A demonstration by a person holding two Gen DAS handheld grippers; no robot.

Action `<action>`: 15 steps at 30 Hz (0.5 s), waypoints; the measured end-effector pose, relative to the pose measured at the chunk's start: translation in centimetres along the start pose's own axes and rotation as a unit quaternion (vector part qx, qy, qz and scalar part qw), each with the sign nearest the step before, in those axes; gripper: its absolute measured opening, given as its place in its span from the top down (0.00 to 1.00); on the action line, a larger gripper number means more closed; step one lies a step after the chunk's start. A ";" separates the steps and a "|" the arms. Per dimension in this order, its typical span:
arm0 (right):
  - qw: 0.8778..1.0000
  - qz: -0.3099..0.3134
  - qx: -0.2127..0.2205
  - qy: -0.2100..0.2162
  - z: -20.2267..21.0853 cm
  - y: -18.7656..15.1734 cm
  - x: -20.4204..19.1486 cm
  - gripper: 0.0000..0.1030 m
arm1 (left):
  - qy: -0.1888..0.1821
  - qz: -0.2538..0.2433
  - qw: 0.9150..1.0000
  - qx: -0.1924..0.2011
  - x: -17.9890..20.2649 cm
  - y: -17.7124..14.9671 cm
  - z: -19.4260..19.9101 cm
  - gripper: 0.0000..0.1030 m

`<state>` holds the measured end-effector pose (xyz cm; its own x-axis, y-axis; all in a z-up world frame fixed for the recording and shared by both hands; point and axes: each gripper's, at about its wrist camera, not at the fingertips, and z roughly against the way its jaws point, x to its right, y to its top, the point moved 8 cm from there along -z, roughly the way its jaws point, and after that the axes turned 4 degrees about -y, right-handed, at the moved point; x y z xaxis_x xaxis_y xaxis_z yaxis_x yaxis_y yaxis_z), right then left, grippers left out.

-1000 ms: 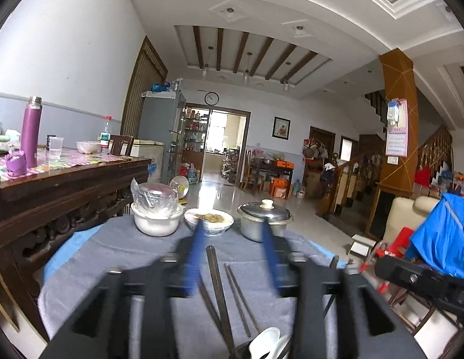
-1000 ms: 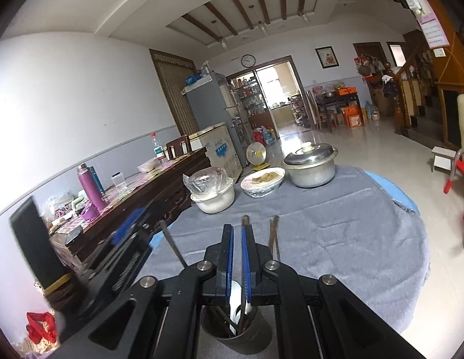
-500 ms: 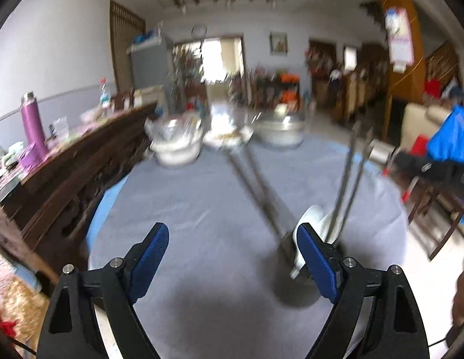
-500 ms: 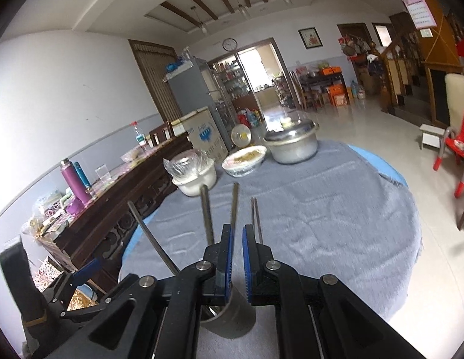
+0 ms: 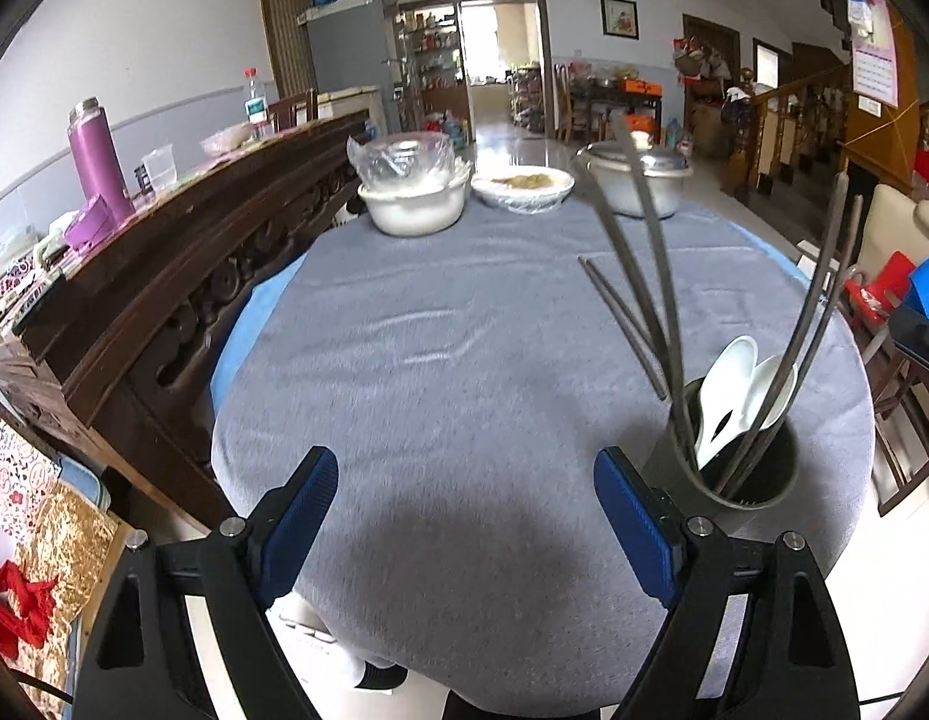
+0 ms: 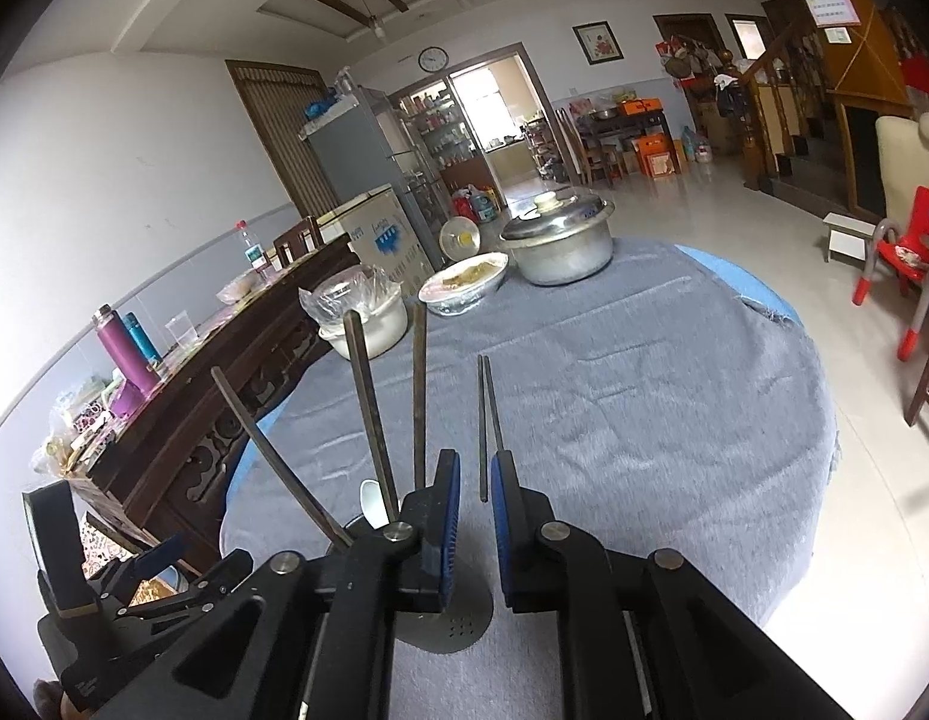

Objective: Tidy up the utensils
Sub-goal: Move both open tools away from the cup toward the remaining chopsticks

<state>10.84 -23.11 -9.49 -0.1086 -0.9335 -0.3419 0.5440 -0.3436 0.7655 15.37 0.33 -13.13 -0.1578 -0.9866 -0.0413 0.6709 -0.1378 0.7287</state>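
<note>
A dark utensil cup (image 5: pixel 758 480) stands on the grey tablecloth near the table's right front. It holds white spoons (image 5: pixel 728 396) and several dark chopsticks (image 5: pixel 644 252). A loose pair of chopsticks (image 5: pixel 614 306) lies on the cloth beyond the cup; it also shows in the right wrist view (image 6: pixel 487 420). My left gripper (image 5: pixel 464 516) is open and empty, left of the cup. My right gripper (image 6: pixel 475 510) hangs just above and behind the cup (image 6: pixel 446 630), jaws a narrow gap apart with nothing between them.
A white bowl with plastic wrap (image 5: pixel 413 198), a dish of food (image 5: pixel 522 185) and a lidded metal pot (image 5: pixel 641 180) stand at the table's far edge. A dark wooden sideboard (image 5: pixel 164 252) runs along the left. Chairs (image 5: pixel 884 300) crowd the right side.
My left gripper has opened wide and pulled back and left from the cup. My right gripper has let go of the white spoon, lifted off the cup and parted its jaws slightly.
</note>
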 end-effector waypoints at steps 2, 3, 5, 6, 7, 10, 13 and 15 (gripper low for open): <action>1.000 0.000 -0.004 -0.001 -0.2 -0.1 0.1 0.88 | 0.002 0.001 1.000 -0.007 -0.2 -0.1 -0.3 0.15; 1.000 -0.001 -0.005 -0.002 -0.2 -0.1 0.0 0.88 | 0.004 0.002 1.000 -0.010 -0.3 -0.2 -0.5 0.15; 1.000 -0.003 -0.009 -0.003 -0.4 -0.2 0.1 0.88 | 0.006 0.004 1.000 -0.015 -0.5 -0.3 -0.8 0.15; 1.000 -0.004 -0.011 -0.003 -0.5 -0.2 0.2 0.88 | 0.006 0.005 1.000 -0.018 -0.6 -0.4 -1.0 0.15; 1.000 -0.006 -0.013 -0.003 -0.6 -0.3 0.2 0.88 | 0.006 0.005 1.000 -0.021 -0.5 -0.6 -1.0 0.15; 1.000 -0.011 -0.019 -0.003 -0.9 -0.4 0.4 0.88 | 0.008 0.004 1.000 -0.028 -0.6 -0.7 -1.4 0.15; 1.000 -0.015 -0.025 -0.003 -1.2 -0.6 0.5 0.88 | 0.010 0.006 0.999 -0.035 -0.8 -0.9 -1.6 0.15; 0.999 -0.017 -0.029 -0.003 -1.4 -0.7 0.6 0.88 | 0.011 0.009 0.999 -0.039 -1.0 -0.9 -1.9 0.15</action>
<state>11.52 -23.26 -10.97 -0.1334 -0.9220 -0.3635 0.5865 -0.3691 0.7209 16.25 1.31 -15.04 -0.1292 -0.9906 -0.0441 0.7280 -0.1250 0.6741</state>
